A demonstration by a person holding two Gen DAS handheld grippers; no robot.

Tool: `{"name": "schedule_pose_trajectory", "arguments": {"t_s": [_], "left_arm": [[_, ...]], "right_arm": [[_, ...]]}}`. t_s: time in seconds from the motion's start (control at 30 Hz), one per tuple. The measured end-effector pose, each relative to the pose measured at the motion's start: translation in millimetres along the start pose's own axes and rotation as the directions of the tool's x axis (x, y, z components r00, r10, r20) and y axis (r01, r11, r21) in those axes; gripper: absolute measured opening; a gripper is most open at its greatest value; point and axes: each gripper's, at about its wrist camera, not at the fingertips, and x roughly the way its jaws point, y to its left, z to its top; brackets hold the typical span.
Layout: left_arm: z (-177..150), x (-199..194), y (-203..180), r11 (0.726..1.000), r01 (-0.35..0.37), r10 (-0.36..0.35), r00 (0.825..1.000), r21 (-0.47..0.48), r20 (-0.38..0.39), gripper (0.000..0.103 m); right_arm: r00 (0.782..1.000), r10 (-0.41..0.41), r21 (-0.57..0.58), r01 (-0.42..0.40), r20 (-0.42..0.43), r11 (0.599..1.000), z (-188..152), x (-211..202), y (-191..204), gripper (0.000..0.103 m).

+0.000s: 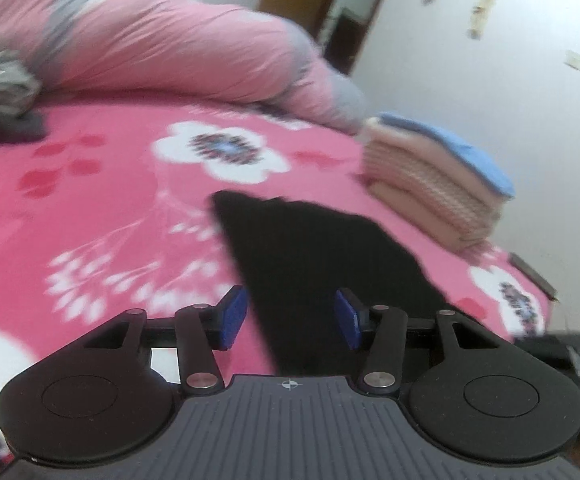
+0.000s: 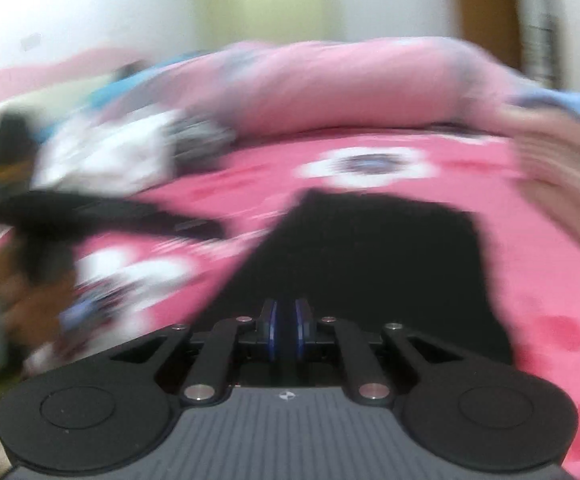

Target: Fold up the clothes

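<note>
Pinching the black garment (image 2: 370, 248) with my right hand-held gripper (image 2: 285, 332); my left hand-held gripper (image 1: 290, 318) hangs apart above the bed (image 1: 109, 208).

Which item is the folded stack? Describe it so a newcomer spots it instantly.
Start at the bed with the pink floral sheet. Follow it to the far right edge, just below the end of the rolled pink and grey quilt. There sits the folded stack: beige knit layers topped by a blue piece, the only neat pile, unlike the flat black garment beside it.

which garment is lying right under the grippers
The black garment, spread flat on the pink sheet; the folded beige-and-blue stack sits at the bed's edge.
</note>
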Motion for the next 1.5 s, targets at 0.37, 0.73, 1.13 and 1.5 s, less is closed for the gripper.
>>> {"name": "schedule_pose_trajectory", "arguments": {"t_s": [0.37, 0.73, 1.13, 1.5], "left_arm": [[-23.7, 30.3, -8.4, 0.999, 0.025, -0.021, 0.995, 0.036, -0.098, 0.05], [-27.8, 28.9, -4.0, 0.998, 0.051, -0.047, 0.995, 0.041, -0.086, 0.053], [-19.3, 28.5, 1.0, 0.998, 0.063, -0.062, 0.99, 0.001, -0.123, 0.053], [-0.3, 37.6, 4.6, 0.999, 0.037, -0.033, 0.991, 0.028, -0.129, 0.055]], "right_arm": [[0.962, -0.274, 0.197, 0.268, 0.001, 0.943, -0.8, -30.0, -83.7, 0.009], [0.953, -0.23, 0.135, 0.258, -0.196, 0.957, 41.5, 58.6, -102.5, 0.009], [0.966, -0.099, 0.126, 0.132, -0.238, 0.983, 90.1, 114.9, -94.4, 0.01], [0.981, -0.02, 0.066, 0.033, -0.195, 0.997, 122.7, 127.8, -67.6, 0.01]]}}
